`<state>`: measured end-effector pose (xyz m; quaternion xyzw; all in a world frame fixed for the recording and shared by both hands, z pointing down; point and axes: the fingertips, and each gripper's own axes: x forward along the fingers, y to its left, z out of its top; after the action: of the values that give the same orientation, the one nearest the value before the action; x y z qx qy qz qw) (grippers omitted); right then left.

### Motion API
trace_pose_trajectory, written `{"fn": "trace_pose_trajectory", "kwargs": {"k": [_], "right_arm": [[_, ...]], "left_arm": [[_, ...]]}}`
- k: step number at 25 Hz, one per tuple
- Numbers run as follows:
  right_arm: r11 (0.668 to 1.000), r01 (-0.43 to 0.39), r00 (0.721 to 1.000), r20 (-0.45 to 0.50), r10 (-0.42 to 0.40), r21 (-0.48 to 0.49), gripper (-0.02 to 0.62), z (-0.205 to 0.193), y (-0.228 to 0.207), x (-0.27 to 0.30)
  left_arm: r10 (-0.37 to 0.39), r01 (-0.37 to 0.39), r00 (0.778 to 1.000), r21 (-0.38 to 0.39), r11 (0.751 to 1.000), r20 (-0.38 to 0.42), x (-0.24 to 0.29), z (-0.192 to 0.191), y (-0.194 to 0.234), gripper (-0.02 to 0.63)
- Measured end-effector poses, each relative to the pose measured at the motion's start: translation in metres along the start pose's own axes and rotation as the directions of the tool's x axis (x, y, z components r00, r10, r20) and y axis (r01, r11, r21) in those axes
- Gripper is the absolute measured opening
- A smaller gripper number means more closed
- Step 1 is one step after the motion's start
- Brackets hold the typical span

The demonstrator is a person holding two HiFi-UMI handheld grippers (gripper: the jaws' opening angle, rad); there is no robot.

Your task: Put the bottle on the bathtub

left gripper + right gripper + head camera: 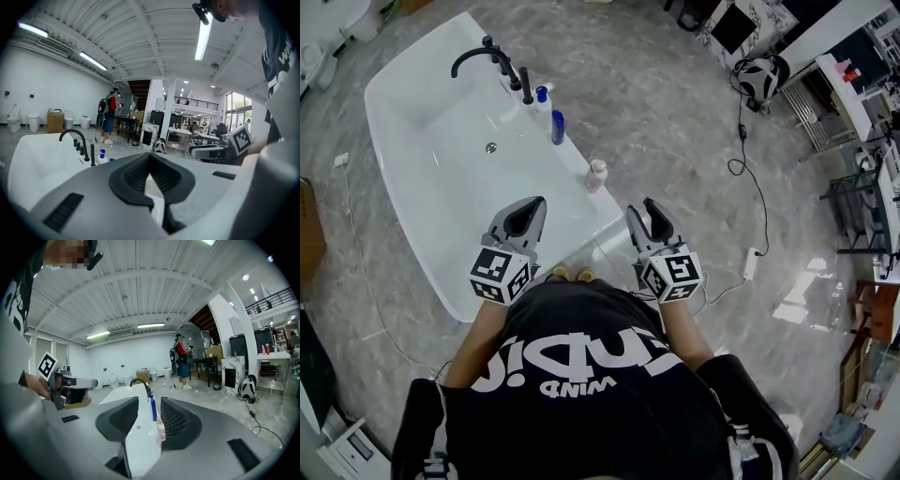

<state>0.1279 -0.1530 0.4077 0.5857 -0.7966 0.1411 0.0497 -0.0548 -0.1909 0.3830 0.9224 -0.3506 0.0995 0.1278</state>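
My black cotton T-shirt [581, 375] carries white print, upside down in the head view. The small line reads "WIND". The large letters look like "indi", though folds blur them. Labels on the slim blue bottle [557, 127] and pale pink bottle [596, 174] are too small to read.

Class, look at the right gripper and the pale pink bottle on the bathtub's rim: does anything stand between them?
Nothing visible does. The right gripper, jaws apart and empty, points toward the pink bottle. Only bare bathtub rim lies between them, and the blue bottle stands beyond the pink one.
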Motion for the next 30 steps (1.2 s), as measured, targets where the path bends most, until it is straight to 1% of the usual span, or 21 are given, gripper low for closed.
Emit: {"fn": "trace_pose_trajectory", "kwargs": {"k": [2,4,6,9,16,30], "right_arm": [[1.0,0.012,1.0,0.01,-0.012,-0.018,0.142,0.003,0.001,-0.003],[0.999,0.032,0.999,0.022,-0.031,-0.033,0.096,0.005,-0.001,-0.005],[0.998,0.055,0.998,0.027,-0.054,-0.039,0.075,0.005,-0.003,-0.006],[0.996,0.078,0.997,0.032,-0.077,-0.043,0.027,0.005,-0.006,-0.008],[0.995,0.092,0.996,0.018,-0.091,-0.043,0.025,-0.003,-0.005,-0.007],[0.991,0.132,0.991,0.02,-0.131,-0.038,0.025,-0.002,-0.016,-0.016]], "left_arm": [[0.013,-0.013,1.0,0.0,1.0,0.01,-0.003,0.002,0.001,0.006],[0.026,-0.026,0.999,-0.002,1.0,0.02,-0.005,0.002,0.003,0.006],[0.038,-0.038,0.999,-0.004,0.999,0.029,-0.006,0.002,0.006,0.006],[0.051,-0.051,0.998,0.006,0.999,0.037,-0.007,0.002,0.01,0.006],[0.076,-0.077,0.996,0.016,0.997,0.047,-0.009,-0.005,0.019,0.006],[0.077,-0.077,0.997,0.013,0.997,0.03,-0.01,-0.009,0.015,0.006]]}}
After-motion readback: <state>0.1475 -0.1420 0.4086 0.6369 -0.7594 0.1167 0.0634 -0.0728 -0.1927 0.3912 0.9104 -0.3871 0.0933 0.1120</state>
